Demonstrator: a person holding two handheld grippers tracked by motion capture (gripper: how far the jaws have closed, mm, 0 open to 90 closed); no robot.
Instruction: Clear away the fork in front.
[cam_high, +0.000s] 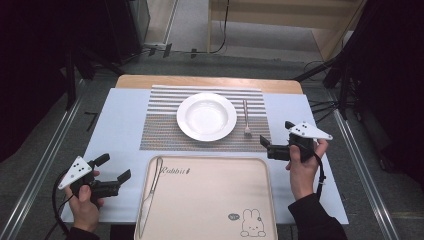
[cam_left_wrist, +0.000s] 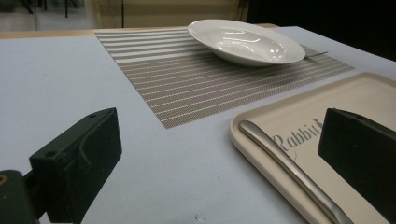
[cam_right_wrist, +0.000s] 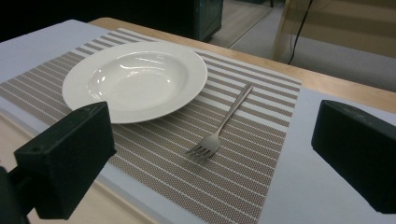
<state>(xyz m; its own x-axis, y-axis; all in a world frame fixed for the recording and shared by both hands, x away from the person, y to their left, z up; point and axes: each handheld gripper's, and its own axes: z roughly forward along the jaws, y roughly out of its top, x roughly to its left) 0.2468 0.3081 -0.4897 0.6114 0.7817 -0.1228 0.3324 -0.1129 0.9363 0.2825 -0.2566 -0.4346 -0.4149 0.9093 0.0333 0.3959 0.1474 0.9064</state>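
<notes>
Pale blue cloth (cam_high: 120, 120) covers my table, dark room all round. I've got my left gripper (cam_high: 114, 181) low at the near left, jaws spread wide and empty, aimed at the slim silver table knife (cam_high: 150, 187) lying along the left edge of the beige plastic rabbit-print tray (cam_high: 215, 200). My right gripper (cam_high: 272, 146) hangs just off the right edge of the striped woven placemat (cam_high: 165, 132), jaws likewise parted with nothing between them, facing the silver fork (cam_high: 246, 118), which lies just right of the round white deep plate (cam_high: 206, 116).

Risk, as I judge it: that knife lies flat against the tray rim (thin, slick metal), so my jaws could skate off it or shove the tray sideways.

Count: one knife, one fork, one plate, one tray, one placemat.
</notes>
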